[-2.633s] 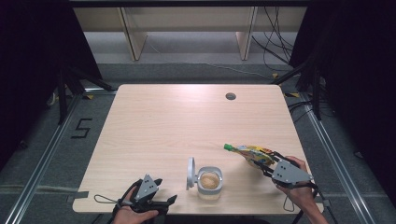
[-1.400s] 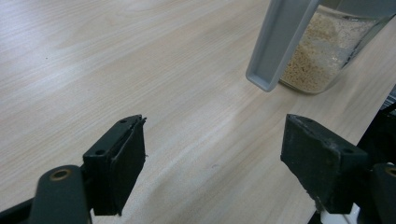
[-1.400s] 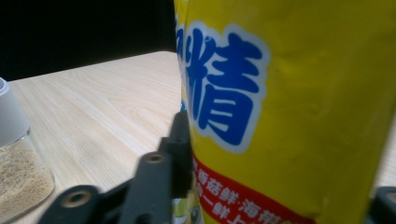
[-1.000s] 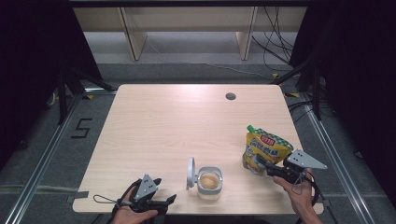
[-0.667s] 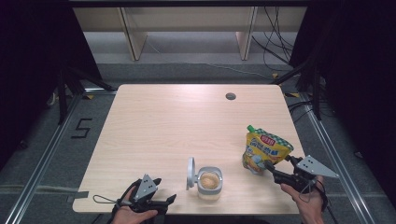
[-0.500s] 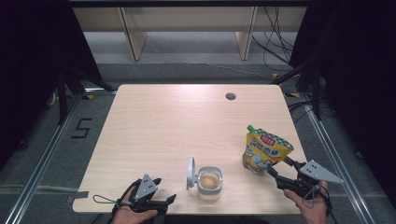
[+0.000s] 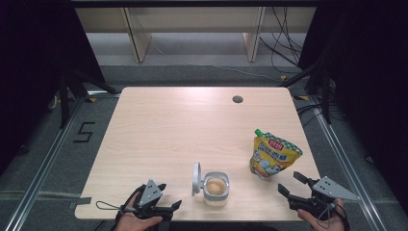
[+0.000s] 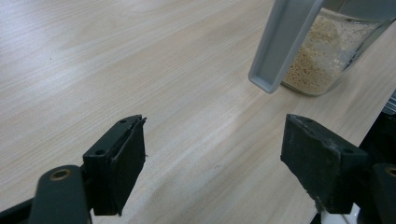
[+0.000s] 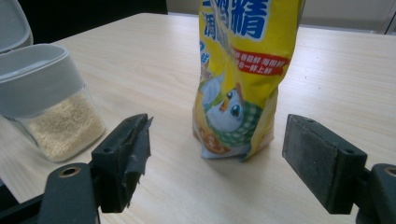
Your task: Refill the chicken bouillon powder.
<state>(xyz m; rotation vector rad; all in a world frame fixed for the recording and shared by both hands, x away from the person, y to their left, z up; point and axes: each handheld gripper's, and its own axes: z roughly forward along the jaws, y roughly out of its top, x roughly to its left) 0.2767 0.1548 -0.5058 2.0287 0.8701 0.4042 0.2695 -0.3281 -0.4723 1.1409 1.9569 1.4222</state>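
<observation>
The right gripper (image 7: 292, 184) is held low at the table's near right corner, its jaws spread wide with nothing between them; they have just been opening, and the pouch (image 7: 273, 154) is left standing free just beyond the tips. In the right gripper view the pouch (image 9: 240, 79) is seen upright on its base, apart from both pads, so it appears to have been set down to stand by itself.

The jar (image 7: 215, 186) is taken as the landmark. The pouch is placed to its right and slightly farther back, near but not touching. The jar's lid (image 7: 197, 178) is swung up on its left side, and pale granules are seen inside, which suggests the jar is kept open for filling from the pouch.

The left gripper (image 7: 171, 205) is rested to the jar's near left at the table (image 7: 168, 125) edge, jaws wide and empty, probably kept ready to steady the jar or shut the lid.
</observation>
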